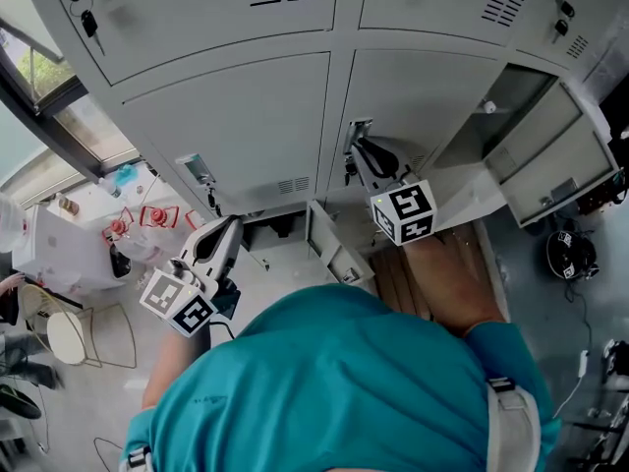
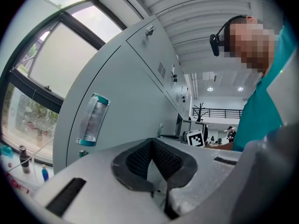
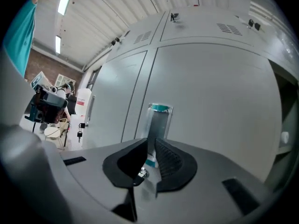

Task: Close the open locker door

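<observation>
In the head view the bank of grey lockers (image 1: 246,116) fills the frame. My right gripper (image 1: 356,150) points at the teal-capped handle (image 1: 359,126) of a middle door that lies flush with its neighbours. The right gripper view shows its jaws a little apart, with the lower end of the handle (image 3: 159,120) and a small lock (image 3: 142,173) in the narrow gap; the pads are not pressing. A low locker door (image 1: 329,244) juts out open beside a dark opening. My left gripper (image 1: 231,222) hangs in front of the lockers, its tips (image 2: 151,143) together and empty.
Two more lockers stand open at the right (image 1: 550,155). The neighbouring door has its own handle (image 2: 93,118). Keys hang in upper doors (image 1: 88,18). A window, a table with bottles (image 1: 128,224) and a chair (image 1: 69,337) are at the left.
</observation>
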